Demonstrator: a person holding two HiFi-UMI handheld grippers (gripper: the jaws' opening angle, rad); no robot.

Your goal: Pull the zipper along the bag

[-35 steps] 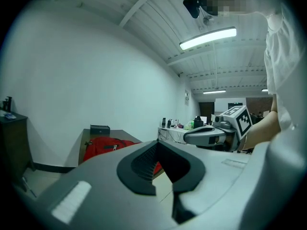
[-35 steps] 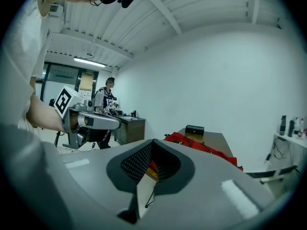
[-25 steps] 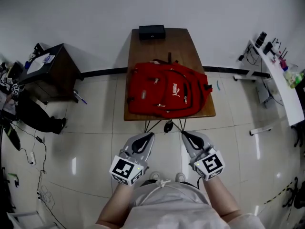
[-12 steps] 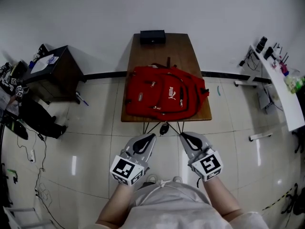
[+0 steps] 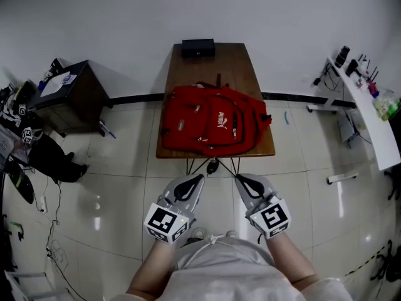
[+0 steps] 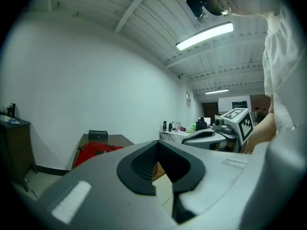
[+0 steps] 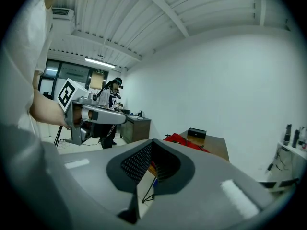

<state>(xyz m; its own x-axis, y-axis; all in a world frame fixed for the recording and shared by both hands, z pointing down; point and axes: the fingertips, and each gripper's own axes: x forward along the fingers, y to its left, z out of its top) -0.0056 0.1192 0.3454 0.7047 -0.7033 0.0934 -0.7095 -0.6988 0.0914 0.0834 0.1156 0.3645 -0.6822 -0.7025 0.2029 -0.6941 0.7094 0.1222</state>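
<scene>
A red backpack [image 5: 213,121] lies flat on a brown wooden table [image 5: 216,64] ahead of me, and its zipper pulls are too small to make out. It also shows in the left gripper view as a red backpack [image 6: 96,150] and in the right gripper view as a red backpack [image 7: 184,140]. My left gripper [image 5: 198,177] and right gripper [image 5: 239,177] hang side by side over the tiled floor, short of the table's near edge. Both are shut with nothing between the jaws, and neither touches the bag.
A black box [image 5: 198,47] sits at the table's far end against the wall. A dark cabinet [image 5: 69,96] stands at the left with cables and gear on the floor. A white desk [image 5: 369,115] with bottles runs along the right. A person [image 7: 112,92] stands far off.
The table and backpack have shifted slightly left in the head view. Both grippers stay shut and side by side.
</scene>
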